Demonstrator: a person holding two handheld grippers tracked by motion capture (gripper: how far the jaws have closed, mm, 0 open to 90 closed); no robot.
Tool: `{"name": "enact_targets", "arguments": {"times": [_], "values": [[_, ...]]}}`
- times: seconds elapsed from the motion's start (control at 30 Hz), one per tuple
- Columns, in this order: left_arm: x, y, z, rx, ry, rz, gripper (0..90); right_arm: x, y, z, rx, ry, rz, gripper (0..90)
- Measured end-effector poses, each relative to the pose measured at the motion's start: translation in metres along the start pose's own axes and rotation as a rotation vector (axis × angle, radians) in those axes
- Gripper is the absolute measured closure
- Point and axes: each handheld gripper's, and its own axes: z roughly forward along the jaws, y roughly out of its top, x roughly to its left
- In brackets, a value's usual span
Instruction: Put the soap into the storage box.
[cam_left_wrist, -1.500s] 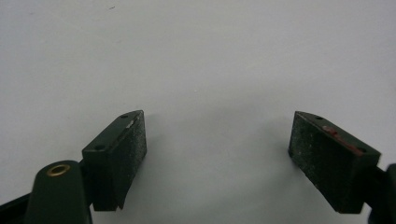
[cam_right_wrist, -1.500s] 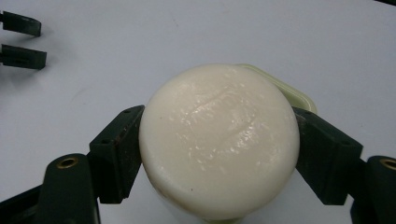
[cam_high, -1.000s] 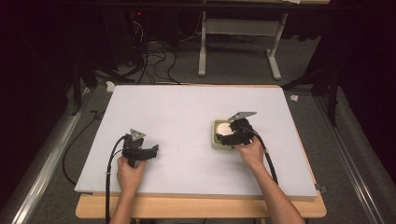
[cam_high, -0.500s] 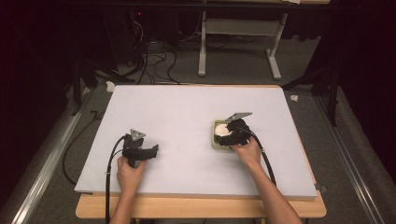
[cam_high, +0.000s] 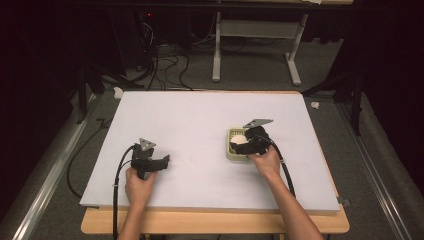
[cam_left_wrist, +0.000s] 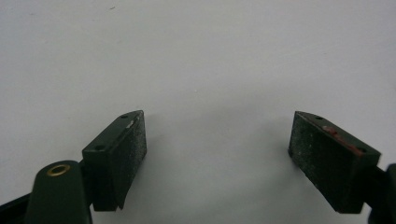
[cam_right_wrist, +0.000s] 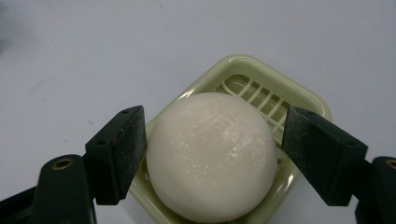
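Observation:
A round white bun rests in a small pale green slotted tray on the white table. My right gripper straddles the bun, and its jaws are opening. The left pad stands right at the bun's side and a gap shows between the bun and the right pad. In the high view the right gripper sits over the tray right of the table's middle, with the bun at its tips. My left gripper rests low at the front left. Its jaws stand wide apart over bare table.
The white table top has a wooden edge at the front. Black cables trail from both grippers toward the person. Beyond the far edge are a metal frame's legs and cables on the floor.

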Motion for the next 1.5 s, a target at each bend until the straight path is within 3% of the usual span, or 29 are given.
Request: {"name": "enact_targets", "arguments": {"times": [0.63,1.5], "values": [[0.000,0.000,0.000,-0.002,0.002,0.001,19.6,-0.006,-0.001,-0.027,-0.072,0.027,0.035,23.4],[0.000,0.000,0.000,0.000,0.000,0.000,19.6,-0.022,-0.011,-0.051,-0.120,-0.013,0.068,25.3]]}}
